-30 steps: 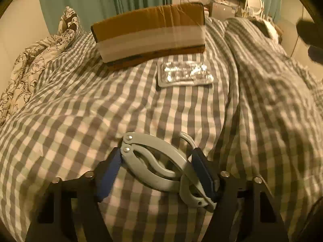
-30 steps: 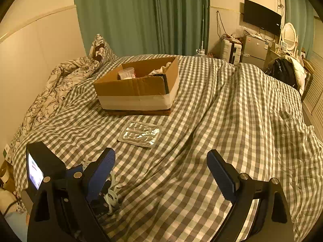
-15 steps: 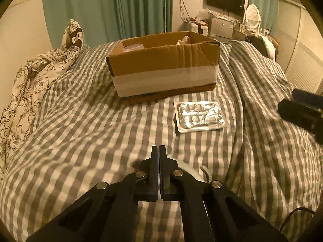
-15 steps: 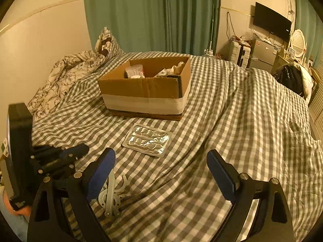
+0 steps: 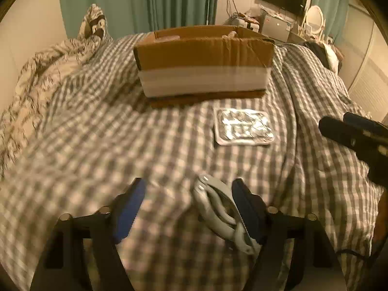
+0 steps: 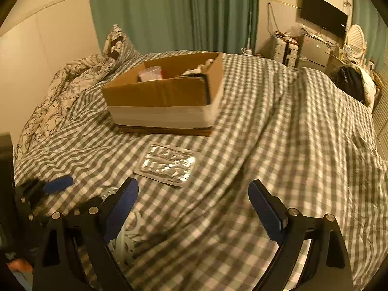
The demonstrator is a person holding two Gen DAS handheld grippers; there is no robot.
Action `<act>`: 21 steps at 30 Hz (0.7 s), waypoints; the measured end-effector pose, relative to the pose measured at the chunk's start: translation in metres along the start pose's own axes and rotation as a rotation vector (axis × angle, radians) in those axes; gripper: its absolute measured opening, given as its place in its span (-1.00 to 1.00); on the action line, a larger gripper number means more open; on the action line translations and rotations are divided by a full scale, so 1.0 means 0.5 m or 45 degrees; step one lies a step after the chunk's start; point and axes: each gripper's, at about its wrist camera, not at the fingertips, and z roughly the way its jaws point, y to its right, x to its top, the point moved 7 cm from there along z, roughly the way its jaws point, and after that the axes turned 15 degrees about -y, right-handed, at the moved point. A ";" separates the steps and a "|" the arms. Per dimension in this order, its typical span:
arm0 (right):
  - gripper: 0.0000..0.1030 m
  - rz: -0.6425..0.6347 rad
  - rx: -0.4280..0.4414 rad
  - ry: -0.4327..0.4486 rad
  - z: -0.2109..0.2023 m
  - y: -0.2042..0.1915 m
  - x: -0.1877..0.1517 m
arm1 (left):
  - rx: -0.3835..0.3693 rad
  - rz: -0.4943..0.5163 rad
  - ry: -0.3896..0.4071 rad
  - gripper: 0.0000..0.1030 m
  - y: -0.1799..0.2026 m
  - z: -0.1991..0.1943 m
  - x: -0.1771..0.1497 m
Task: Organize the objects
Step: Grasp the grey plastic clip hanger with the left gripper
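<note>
A grey plastic clip tool (image 5: 219,209) lies on the checked bedcover, close to the inner side of my left gripper's right finger. My left gripper (image 5: 188,205) is open and hovers low over the cover. It also shows at the lower left of the right wrist view (image 6: 55,186), with the clip tool (image 6: 123,240) partly hidden behind my right gripper's left finger. A silver blister pack (image 5: 243,126) (image 6: 168,163) lies flat in front of an open cardboard box (image 5: 203,59) (image 6: 167,94) holding several items. My right gripper (image 6: 194,203) is open and empty above the cover.
A crumpled patterned duvet (image 6: 65,84) lies at the left of the bed. Green curtains (image 6: 174,12) hang behind. A TV (image 6: 323,18), fridge and mirror stand at the far right. A dark bundle (image 6: 349,82) lies on the bed's right edge.
My left gripper was shut half a second ago and has opened. It has dropped back low over the cover, with the clip tool now beside its right finger. My right gripper moved closer to the blister pack.
</note>
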 end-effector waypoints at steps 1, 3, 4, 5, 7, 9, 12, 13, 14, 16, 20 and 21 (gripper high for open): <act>0.79 0.013 -0.003 0.005 -0.004 0.009 -0.003 | -0.002 0.005 -0.024 0.49 0.009 0.009 -0.008; 0.79 0.038 -0.002 0.019 -0.016 0.026 -0.009 | -0.003 0.026 -0.095 0.50 0.034 0.038 -0.029; 0.79 0.047 0.000 0.026 -0.021 0.032 -0.012 | -0.007 0.033 -0.127 0.50 0.046 0.053 -0.038; 0.79 0.056 0.000 0.032 -0.027 0.037 -0.016 | -0.011 0.042 -0.169 0.52 0.060 0.073 -0.050; 0.79 0.063 0.004 0.038 -0.031 0.043 -0.025 | 0.056 0.077 -0.146 0.65 0.083 0.093 -0.059; 0.79 0.064 0.011 0.035 -0.031 0.045 -0.033 | 0.135 0.135 -0.103 0.60 0.105 0.102 -0.064; 0.79 0.060 0.018 0.030 -0.027 0.047 -0.041 | 0.065 0.197 -0.057 -0.09 0.126 0.086 -0.062; 0.79 0.059 0.022 0.028 -0.025 0.048 -0.041 | 0.047 0.187 -0.055 -0.42 0.124 0.080 -0.058; 0.79 0.060 0.024 0.026 -0.022 0.050 -0.040 | 0.047 0.174 -0.040 -0.60 0.119 0.072 -0.052; 0.79 0.056 0.023 0.028 -0.018 0.051 -0.033 | 0.033 0.172 -0.006 -0.60 0.104 0.051 -0.034; 0.79 -0.005 0.008 0.024 0.004 0.036 -0.012 | 0.035 0.104 0.082 -0.62 0.061 0.004 0.015; 0.79 -0.028 -0.001 0.017 0.012 0.029 -0.007 | 0.031 0.085 0.101 -0.62 0.046 -0.005 0.029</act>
